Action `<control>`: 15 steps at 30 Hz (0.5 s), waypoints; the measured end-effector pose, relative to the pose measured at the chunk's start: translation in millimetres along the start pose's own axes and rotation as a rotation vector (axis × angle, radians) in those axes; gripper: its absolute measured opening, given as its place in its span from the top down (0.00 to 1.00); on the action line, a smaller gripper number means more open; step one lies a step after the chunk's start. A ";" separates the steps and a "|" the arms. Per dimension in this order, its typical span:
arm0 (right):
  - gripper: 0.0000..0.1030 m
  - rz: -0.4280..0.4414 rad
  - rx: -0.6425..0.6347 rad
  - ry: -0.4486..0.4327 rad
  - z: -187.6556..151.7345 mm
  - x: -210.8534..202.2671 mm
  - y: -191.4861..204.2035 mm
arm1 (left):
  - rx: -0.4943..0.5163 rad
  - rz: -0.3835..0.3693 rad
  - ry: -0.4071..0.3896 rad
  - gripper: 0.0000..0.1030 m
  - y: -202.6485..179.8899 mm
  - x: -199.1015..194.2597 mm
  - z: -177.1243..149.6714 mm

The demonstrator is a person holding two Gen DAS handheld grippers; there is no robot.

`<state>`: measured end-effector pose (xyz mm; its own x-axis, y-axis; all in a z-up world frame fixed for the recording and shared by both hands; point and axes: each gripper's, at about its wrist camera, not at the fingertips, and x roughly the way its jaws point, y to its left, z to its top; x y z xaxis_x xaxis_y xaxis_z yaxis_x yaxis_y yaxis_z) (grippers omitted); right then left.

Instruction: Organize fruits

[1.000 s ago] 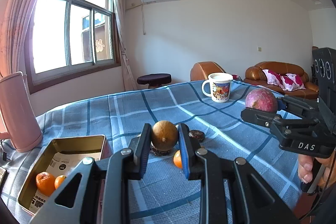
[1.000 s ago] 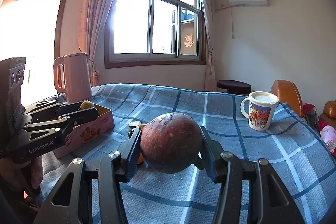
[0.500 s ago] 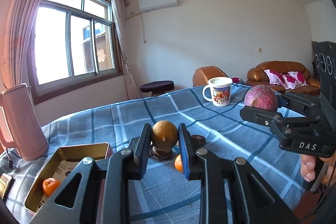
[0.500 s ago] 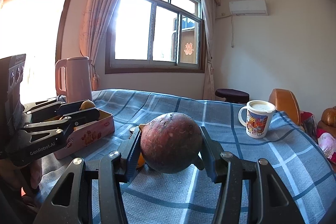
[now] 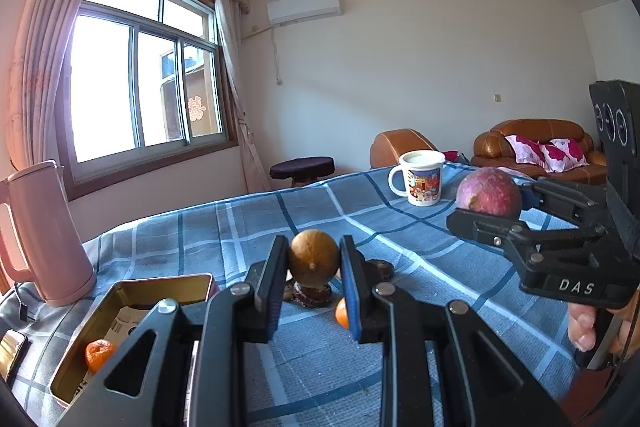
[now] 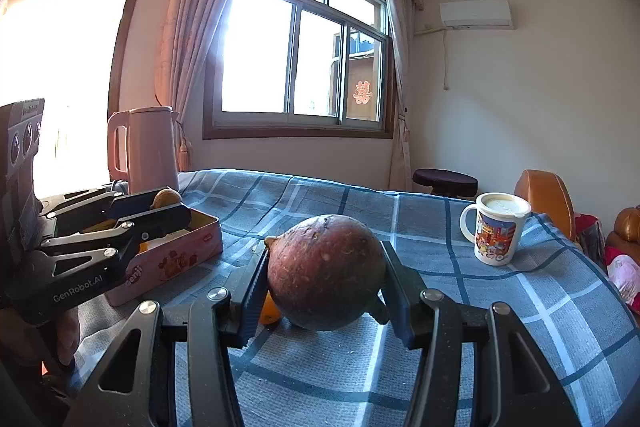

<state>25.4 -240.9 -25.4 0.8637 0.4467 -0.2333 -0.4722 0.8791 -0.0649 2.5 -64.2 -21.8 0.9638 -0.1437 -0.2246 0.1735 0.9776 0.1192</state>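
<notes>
While your left gripper (image 5: 314,275) clamps a small brown fruit (image 5: 314,258) above the checked tablecloth (image 5: 256,227), your right gripper (image 6: 326,283) grips a reddish-purple fruit (image 6: 326,277); open tin (image 5: 132,303) at eight o'clock.

- The left gripper (image 5: 314,269) is matte black, with angular linkage arms, triangular cut-outs and round silver rivets at the pivots.
- Its fingers (image 5: 349,287) carry blue ribbed pads on the inner faces.
- Seen from the right wrist view, its side reads "GenRobot.AI" in pale letters.
- The right gripper (image 6: 324,279) has the same black build, silver rivets and dark ribbed pads.
- Its side bears white "DAS" lettering, and its black rear housing shows three round dials.
</notes>
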 end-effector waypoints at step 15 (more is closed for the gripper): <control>0.48 0.066 -0.033 -0.006 18.9 11.9 22.2 | -0.035 0.031 0.014 0.74 19.0 -2.1 2.4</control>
<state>28.5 -213.0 -11.3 0.8314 0.5046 -0.2326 -0.5336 0.8418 -0.0813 4.3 -45.8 -16.7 0.9657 -0.1111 -0.2345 0.1359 0.9864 0.0926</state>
